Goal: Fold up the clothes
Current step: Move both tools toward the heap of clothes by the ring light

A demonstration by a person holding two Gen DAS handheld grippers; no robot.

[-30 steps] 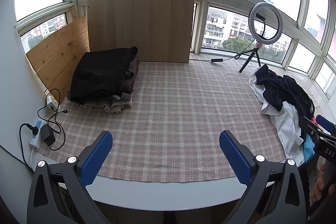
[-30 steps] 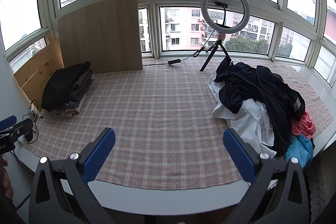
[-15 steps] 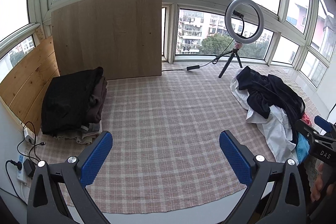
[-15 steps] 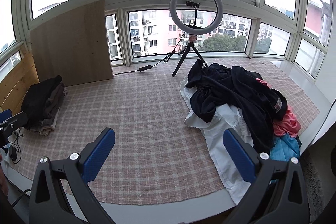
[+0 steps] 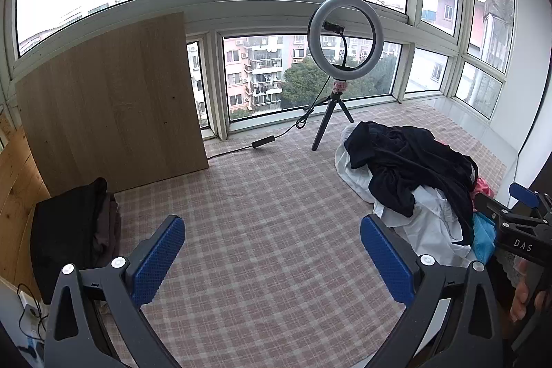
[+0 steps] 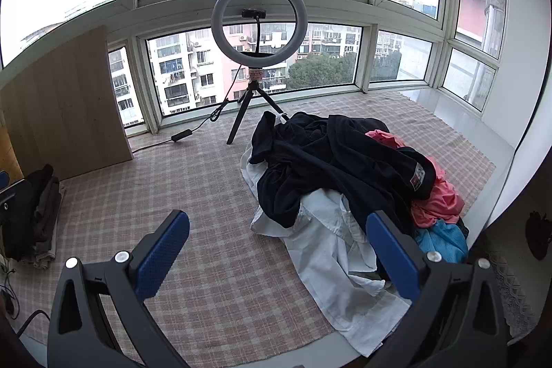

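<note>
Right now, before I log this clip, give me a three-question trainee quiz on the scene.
1. True or false: the right gripper is shut on a garment.
2. Which garment lies on top of the unfolded pile? A) black garment B) white garment C) blue garment
3. Fill in: the folded stack sits in front of the ____ board.

Key: 1 false, both it and the left gripper are open and empty; 2 A; 3 wooden.
</note>
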